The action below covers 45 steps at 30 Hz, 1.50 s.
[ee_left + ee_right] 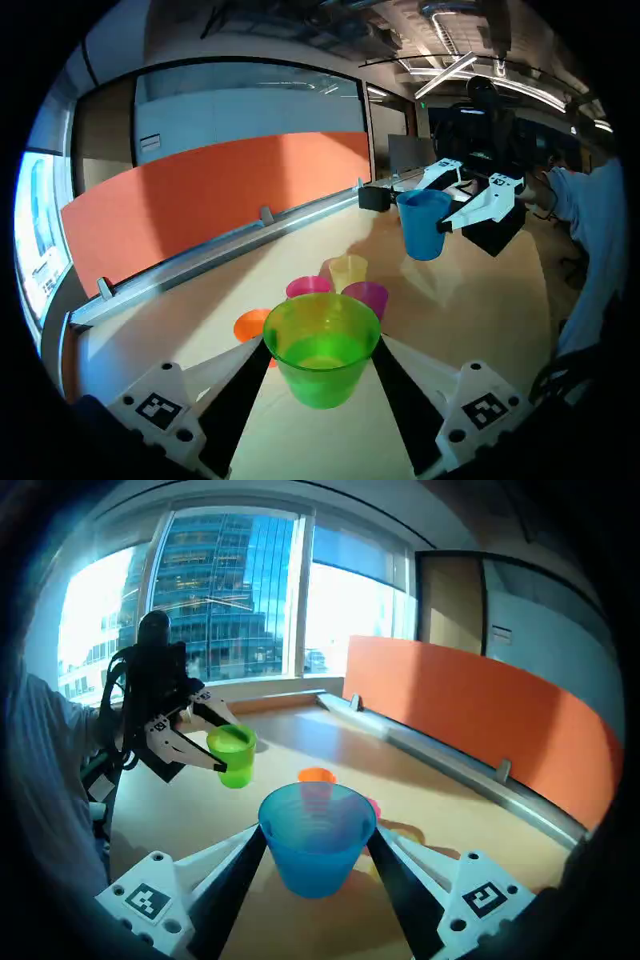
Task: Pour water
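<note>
A person stands at a long pale wooden table with a handheld two-finger tool in each hand. The left gripper is clamped on a translucent green cup, one finger pressing each side of it, and the cup is held upright in the air above the table. The right gripper is clenched the same way around a translucent blue cup, also upright and raised off the tabletop. The two held cups face each other across the table and are well apart. Whether either one has water in it cannot be told. Four more plastic cups stand close together on the table between them: an orange cup, a pink cup, a yellow cup and a magenta cup, the last two just beside each other. A low orange partition runs along the far edge of the table. Large windows at one end of the room look out on tall glass buildings. The person's light sleeve shows behind the right gripper.
</note>
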Motion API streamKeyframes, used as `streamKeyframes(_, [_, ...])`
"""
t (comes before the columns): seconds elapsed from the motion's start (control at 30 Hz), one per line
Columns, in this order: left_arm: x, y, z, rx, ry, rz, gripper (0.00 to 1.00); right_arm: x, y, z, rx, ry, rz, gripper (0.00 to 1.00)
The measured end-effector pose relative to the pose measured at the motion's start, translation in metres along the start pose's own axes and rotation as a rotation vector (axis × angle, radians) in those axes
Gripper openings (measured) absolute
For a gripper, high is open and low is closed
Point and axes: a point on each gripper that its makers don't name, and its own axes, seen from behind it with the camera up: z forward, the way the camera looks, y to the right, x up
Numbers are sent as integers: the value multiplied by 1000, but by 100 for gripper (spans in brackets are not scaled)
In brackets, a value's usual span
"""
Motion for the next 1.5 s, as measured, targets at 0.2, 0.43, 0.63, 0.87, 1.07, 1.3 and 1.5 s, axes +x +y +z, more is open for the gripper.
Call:
streamKeyframes(0.2, [-14,4,3,-13,-37,3,85,-21,-2,10,20,-62,-5,91])
streamKeyframes(0.43, [-31,8,9,-35,-84,15,85,-44,-3,21,35,-123,-17,92])
streamKeyframes(0.63, [-48,12,15,-56,-131,26,85,-62,-3,29,42,-167,-25,91])
streamKeyframes(0.87, [-65,15,23,-83,-176,37,85,-78,-3,38,51,-200,-26,91])
streamKeyframes(1.07, [-78,17,31,-99,-203,49,85,-89,-2,45,51,-221,-26,92])
streamKeyframes(1.3, [-90,20,40,-117,-223,55,85,-101,-1,52,54,-243,-28,92])
streamKeyframes(1.5, [-98,21,45,-122,-232,44,85,-105,-1,54,54,-252,-27,92])
